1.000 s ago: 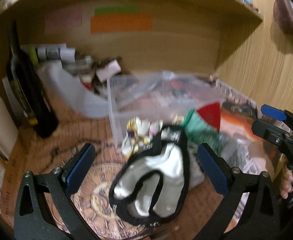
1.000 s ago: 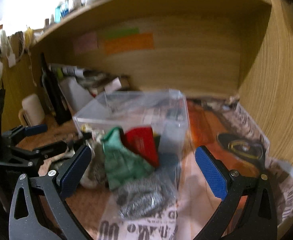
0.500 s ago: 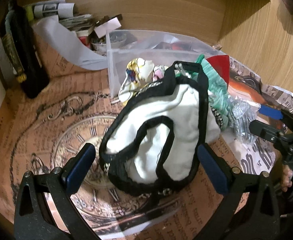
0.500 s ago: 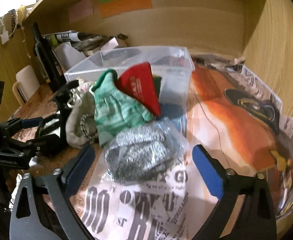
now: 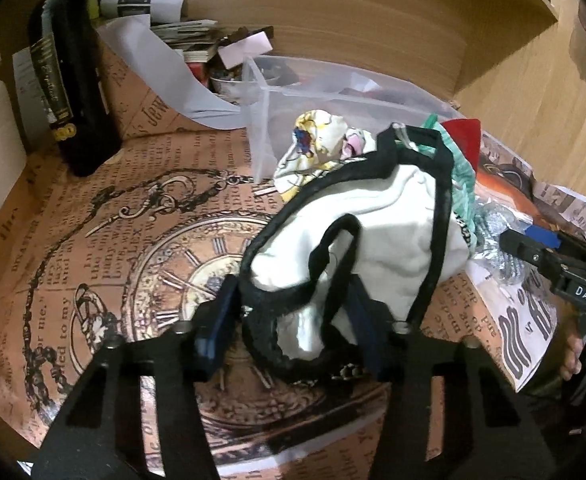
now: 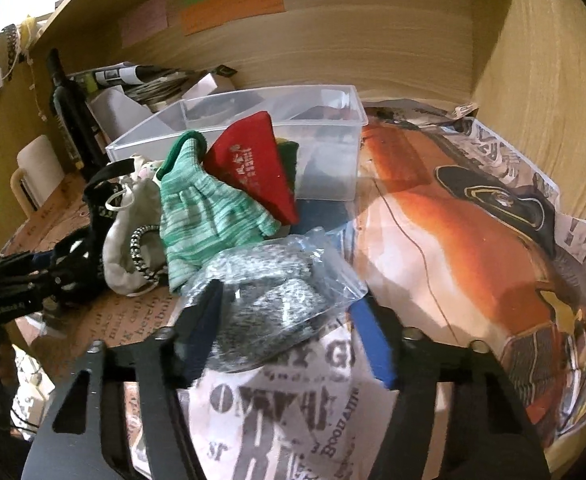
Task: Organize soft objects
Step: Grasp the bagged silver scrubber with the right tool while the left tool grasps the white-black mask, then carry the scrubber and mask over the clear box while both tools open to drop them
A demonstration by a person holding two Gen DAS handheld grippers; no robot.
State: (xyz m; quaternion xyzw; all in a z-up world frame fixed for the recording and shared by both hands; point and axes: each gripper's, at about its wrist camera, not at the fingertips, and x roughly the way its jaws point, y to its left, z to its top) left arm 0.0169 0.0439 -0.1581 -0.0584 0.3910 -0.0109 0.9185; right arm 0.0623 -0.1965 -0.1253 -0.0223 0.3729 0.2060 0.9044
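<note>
I see a white pouch [image 5: 377, 232] with black trim slumped near me; right of it a green striped glove [image 6: 205, 208], a red sock [image 6: 253, 168] and bagged grey knit [image 6: 269, 300].
</note>
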